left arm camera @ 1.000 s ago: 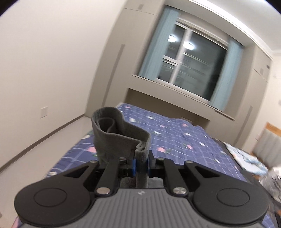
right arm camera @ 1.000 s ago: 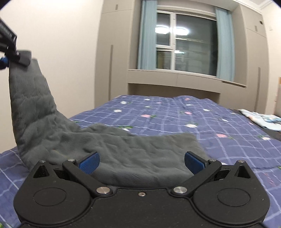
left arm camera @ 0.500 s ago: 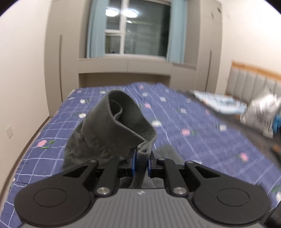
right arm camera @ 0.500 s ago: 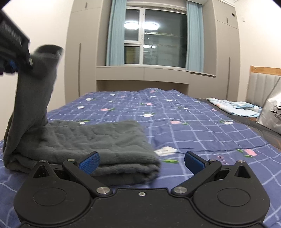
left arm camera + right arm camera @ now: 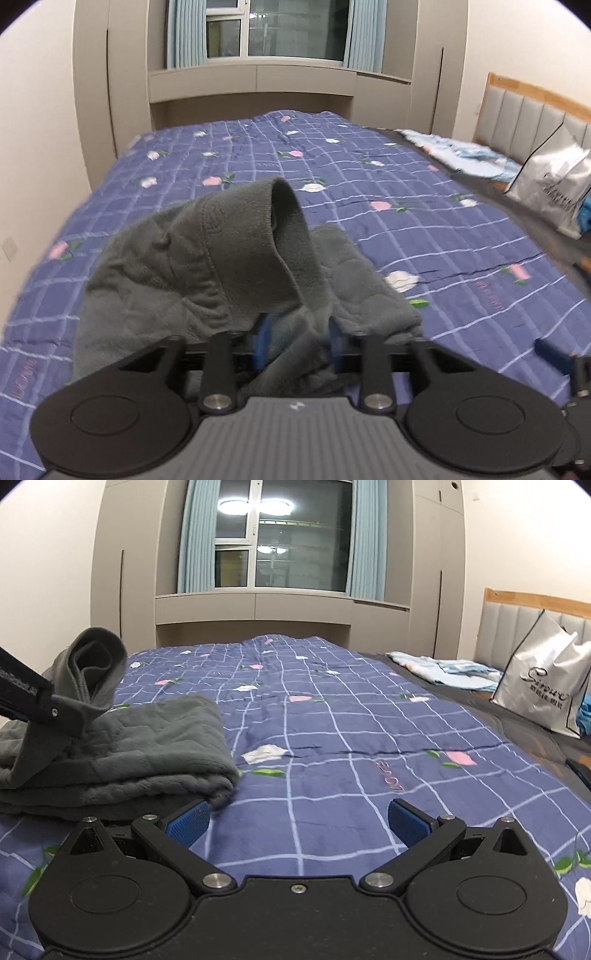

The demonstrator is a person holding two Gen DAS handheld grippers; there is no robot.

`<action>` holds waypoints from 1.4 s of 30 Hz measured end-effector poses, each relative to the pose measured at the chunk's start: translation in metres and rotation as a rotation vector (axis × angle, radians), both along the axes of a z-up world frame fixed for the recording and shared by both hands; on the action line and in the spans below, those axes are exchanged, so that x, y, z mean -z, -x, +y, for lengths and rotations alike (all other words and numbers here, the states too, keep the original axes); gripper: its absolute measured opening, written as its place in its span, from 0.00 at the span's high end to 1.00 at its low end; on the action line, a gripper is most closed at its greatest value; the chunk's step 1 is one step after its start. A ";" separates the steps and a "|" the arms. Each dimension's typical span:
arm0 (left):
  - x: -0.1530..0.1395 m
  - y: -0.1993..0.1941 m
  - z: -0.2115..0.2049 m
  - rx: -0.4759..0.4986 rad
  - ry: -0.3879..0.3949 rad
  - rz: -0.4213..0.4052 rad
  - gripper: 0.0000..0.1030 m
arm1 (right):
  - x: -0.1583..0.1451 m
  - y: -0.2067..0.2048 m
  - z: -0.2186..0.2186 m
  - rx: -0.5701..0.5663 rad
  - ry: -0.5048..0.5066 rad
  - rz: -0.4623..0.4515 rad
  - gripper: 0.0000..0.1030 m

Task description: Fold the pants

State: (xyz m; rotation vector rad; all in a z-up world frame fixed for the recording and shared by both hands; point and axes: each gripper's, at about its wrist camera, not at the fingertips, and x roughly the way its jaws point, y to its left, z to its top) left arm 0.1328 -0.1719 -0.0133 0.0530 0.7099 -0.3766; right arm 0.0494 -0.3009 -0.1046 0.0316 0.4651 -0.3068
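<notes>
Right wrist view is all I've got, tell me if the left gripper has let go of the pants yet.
Observer: In the left wrist view the left gripper has its jaws opening. The gray pants still lie between the blue pads, which no longer pinch the fabric.
Operator: Is the waistband down flat?
Observer: No. It stands up in a loop above the folded stack.
Operator: Can you see my gripper from there?
Observer: Only one blue fingertip of the right gripper, at the right edge over the quilt, clear of the pants.
</notes>
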 end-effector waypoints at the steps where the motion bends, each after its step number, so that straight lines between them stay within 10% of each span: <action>1: -0.002 -0.001 0.003 0.012 0.039 0.025 0.26 | 0.001 0.000 -0.001 0.002 -0.005 0.000 0.00; 9: -0.008 0.018 0.025 0.016 0.036 0.002 0.12 | 0.002 0.000 -0.002 -0.002 -0.024 0.010 0.00; 20: 0.012 0.048 0.051 0.018 -0.292 -0.193 0.01 | 0.000 -0.005 -0.015 -0.169 -0.157 -0.005 0.00; 25: 0.017 0.046 0.054 0.028 -0.318 -0.223 0.01 | -0.014 -0.018 -0.019 -0.320 -0.279 -0.023 0.00; 34: 0.028 0.031 0.052 0.102 -0.359 -0.214 0.16 | -0.034 -0.078 0.016 -0.588 -0.363 0.033 0.00; 42: 0.032 0.022 0.055 0.179 -0.339 -0.187 0.43 | -0.026 -0.144 0.026 -0.610 -0.503 0.108 0.01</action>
